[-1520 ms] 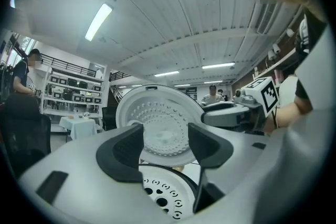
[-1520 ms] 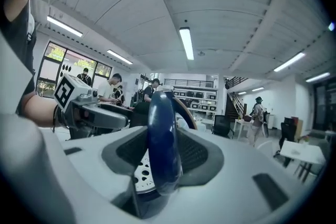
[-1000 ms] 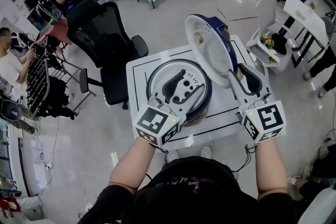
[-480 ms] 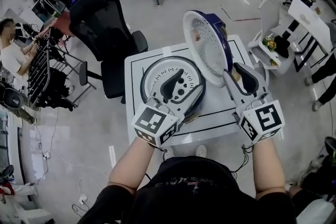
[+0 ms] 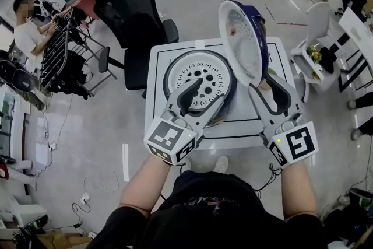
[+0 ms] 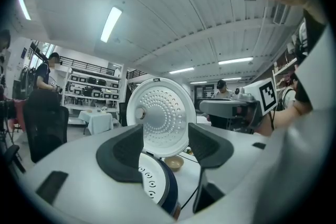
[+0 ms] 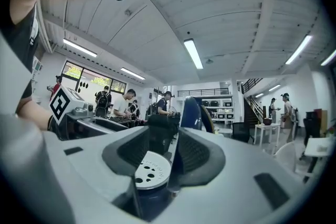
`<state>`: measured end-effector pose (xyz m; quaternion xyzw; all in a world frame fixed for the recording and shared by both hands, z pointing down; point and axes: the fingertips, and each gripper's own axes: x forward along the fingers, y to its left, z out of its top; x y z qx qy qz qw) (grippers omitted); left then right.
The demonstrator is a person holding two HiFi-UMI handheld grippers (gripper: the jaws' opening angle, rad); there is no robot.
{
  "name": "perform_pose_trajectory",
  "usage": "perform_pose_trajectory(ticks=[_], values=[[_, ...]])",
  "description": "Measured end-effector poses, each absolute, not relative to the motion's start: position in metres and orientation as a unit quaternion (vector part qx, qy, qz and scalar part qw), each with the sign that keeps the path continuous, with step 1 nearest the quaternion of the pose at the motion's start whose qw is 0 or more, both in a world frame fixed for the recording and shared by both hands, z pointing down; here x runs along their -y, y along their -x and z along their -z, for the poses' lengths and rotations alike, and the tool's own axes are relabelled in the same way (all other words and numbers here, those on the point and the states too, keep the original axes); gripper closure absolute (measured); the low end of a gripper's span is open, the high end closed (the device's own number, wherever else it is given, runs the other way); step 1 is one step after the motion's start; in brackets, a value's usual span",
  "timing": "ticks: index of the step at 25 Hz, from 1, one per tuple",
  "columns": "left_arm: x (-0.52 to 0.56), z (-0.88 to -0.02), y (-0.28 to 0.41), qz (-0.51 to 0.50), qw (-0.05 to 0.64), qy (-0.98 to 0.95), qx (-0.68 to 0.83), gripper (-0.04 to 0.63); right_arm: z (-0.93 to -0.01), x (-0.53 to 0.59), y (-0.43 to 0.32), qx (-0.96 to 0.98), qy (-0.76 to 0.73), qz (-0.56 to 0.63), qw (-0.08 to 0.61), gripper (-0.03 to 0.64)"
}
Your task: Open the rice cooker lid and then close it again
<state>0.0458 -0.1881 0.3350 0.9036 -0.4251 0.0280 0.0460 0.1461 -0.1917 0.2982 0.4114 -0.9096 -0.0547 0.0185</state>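
Over cooker [image 5: 198, 64], left gripper [image 5: 211, 92] agape, empty-seeming

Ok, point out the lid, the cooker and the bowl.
lid [image 5: 243, 44], head view, perforated inner face.
cooker [image 5: 211, 70], head view, white inner plate.
bowl [image 6: 174, 163], left gripper view, its side.

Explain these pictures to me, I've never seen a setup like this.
A person holds a two-jawed tool in each hand and wears a head camera; the patterned cubes are part of the tools. One picture looks down from the head; the other two look along each tool's jaws. On the white table stands a rice cooker, its lid raised upright. The left tool is open by the cooker's front rim, holding nothing. The right tool's jaws have just been opening, with the lid's edge between them, apparently not gripped.
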Motion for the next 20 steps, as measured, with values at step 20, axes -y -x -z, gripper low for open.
perform_pose_trajectory(ticks=[20], values=[[0.111, -0.332, 0.088, -0.013, 0.046, -0.884, 0.466, 0.277, -0.305, 0.114, -0.007, 0.925, -0.378, 0.044, -0.003, 0.35]])
